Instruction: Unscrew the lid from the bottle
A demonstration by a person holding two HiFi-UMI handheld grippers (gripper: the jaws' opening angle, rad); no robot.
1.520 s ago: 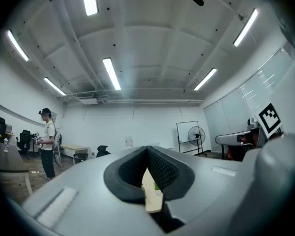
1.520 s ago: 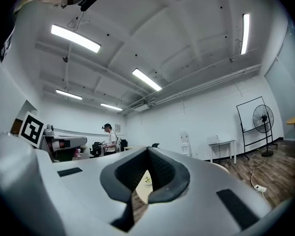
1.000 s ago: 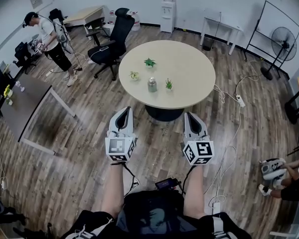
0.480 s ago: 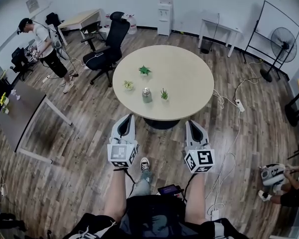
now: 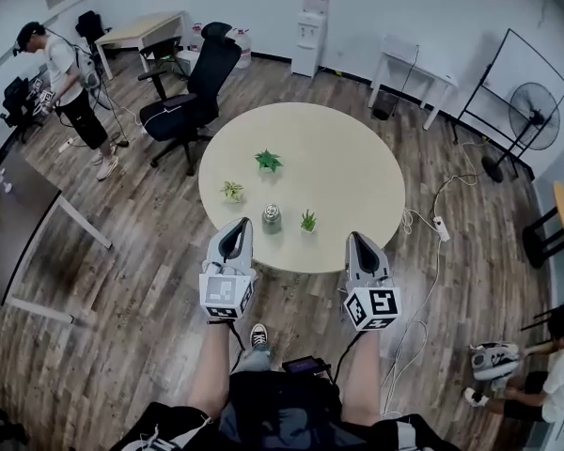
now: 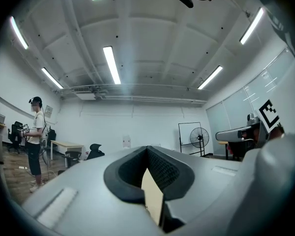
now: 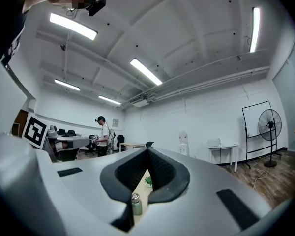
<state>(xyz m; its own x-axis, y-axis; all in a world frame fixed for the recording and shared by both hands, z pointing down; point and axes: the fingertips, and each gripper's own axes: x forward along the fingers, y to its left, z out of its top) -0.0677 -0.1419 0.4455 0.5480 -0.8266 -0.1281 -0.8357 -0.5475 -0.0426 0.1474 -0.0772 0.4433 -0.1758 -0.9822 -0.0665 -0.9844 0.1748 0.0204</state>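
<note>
A small metal bottle (image 5: 272, 217) with a silver lid stands upright near the front edge of the round beige table (image 5: 348, 167). My left gripper (image 5: 236, 225) is shut and empty, its tips at the table's near rim just left of the bottle. My right gripper (image 5: 358, 241) is also shut and empty, just short of the rim, to the bottle's right. The right gripper view looks past the closed jaws (image 7: 148, 149) at the bottle (image 7: 136, 204), some way ahead. In the left gripper view the jaws (image 6: 147, 147) meet over a strip of tabletop (image 6: 152, 200); the bottle is hidden there.
Three little green plants (image 5: 268, 161) (image 5: 231, 192) (image 5: 308, 221) stand round the bottle. A black office chair (image 5: 193, 92) sits behind the table on the left. A person (image 5: 61, 73) stands at far left, another sits on the floor (image 5: 545, 383). A fan (image 5: 531, 116) and floor cables (image 5: 423, 242) lie to the right.
The table and bottle have drawn closer: the grippers, a step short of the rim a second ago, now reach it. Both jaws stay shut.
</note>
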